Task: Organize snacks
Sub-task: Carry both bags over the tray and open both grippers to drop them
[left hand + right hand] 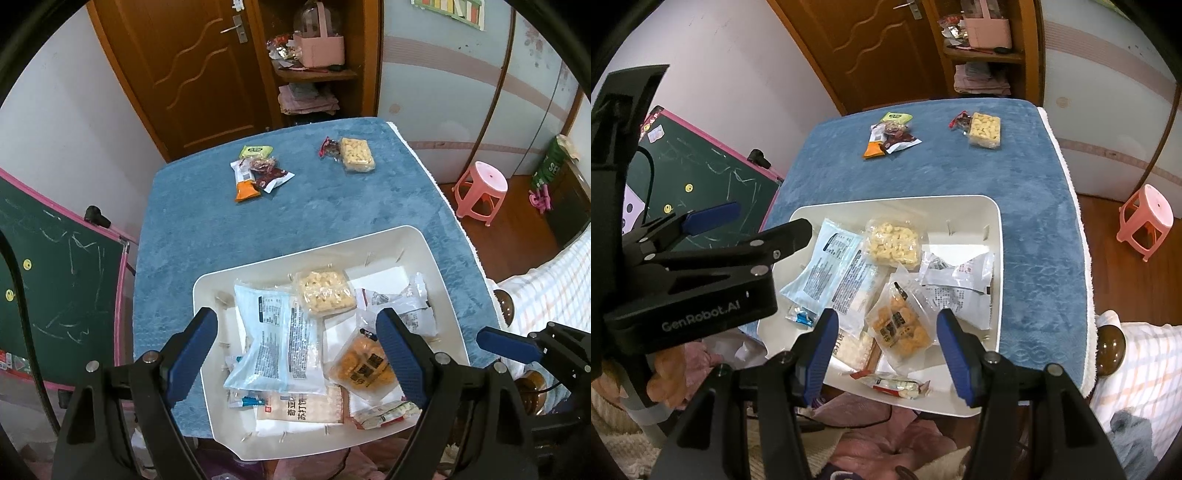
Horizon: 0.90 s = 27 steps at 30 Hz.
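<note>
A blue-covered tabletop (295, 206) carries a white bin (436, 258) holding several snack packets, among them a pale blue packet (273, 339). Two small snack piles (258, 170) lie at the far edge. Left gripper (295, 354) and right gripper (886, 350) hover over the bin, jaws apart, gripping nothing.

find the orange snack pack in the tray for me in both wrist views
Left wrist: orange snack pack lies lower right in the white tray, against the right blue finger.
Right wrist: orange snack pack sits centre-bottom, between the two blue fingers.
Shared landmark: the clear pack of pale puffs just beyond it.
</note>
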Each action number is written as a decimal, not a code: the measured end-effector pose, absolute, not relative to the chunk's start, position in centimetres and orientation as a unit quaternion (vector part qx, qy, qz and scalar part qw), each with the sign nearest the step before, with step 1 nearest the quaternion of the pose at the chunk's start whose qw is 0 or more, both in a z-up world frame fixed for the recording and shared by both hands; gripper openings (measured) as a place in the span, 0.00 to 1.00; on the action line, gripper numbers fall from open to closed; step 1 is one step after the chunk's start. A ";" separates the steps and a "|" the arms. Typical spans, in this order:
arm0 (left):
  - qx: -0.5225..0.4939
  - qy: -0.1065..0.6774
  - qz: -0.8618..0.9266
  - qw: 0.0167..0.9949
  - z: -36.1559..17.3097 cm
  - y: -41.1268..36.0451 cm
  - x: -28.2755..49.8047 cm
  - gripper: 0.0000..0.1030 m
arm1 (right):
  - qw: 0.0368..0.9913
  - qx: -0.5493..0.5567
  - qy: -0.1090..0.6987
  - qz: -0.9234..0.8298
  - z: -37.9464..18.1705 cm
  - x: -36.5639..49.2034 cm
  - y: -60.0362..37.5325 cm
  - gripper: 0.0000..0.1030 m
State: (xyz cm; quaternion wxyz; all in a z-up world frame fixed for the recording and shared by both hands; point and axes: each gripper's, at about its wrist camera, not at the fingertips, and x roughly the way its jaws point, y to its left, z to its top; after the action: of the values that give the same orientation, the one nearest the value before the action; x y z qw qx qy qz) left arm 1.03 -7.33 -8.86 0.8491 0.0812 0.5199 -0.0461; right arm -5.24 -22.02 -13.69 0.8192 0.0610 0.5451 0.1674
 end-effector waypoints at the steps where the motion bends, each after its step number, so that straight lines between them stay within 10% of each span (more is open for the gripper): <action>1: 0.082 0.519 -0.047 0.850 -8.8 -7.4 1.0 0.84 | 0.819 0.062 0.545 0.168 -13.7 -5.2 -22.1 0.55; 27: 0.084 0.515 -0.048 0.852 -7.6 -7.6 4.5 0.84 | 0.830 0.089 0.527 0.163 -12.9 -1.7 -22.9 0.55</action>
State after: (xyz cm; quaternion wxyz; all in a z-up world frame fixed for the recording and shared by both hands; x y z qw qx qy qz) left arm 4.50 -7.64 -7.63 0.8518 0.0839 0.5149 -0.0482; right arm -1.70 -22.92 -12.86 0.8296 0.0885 0.5265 0.1633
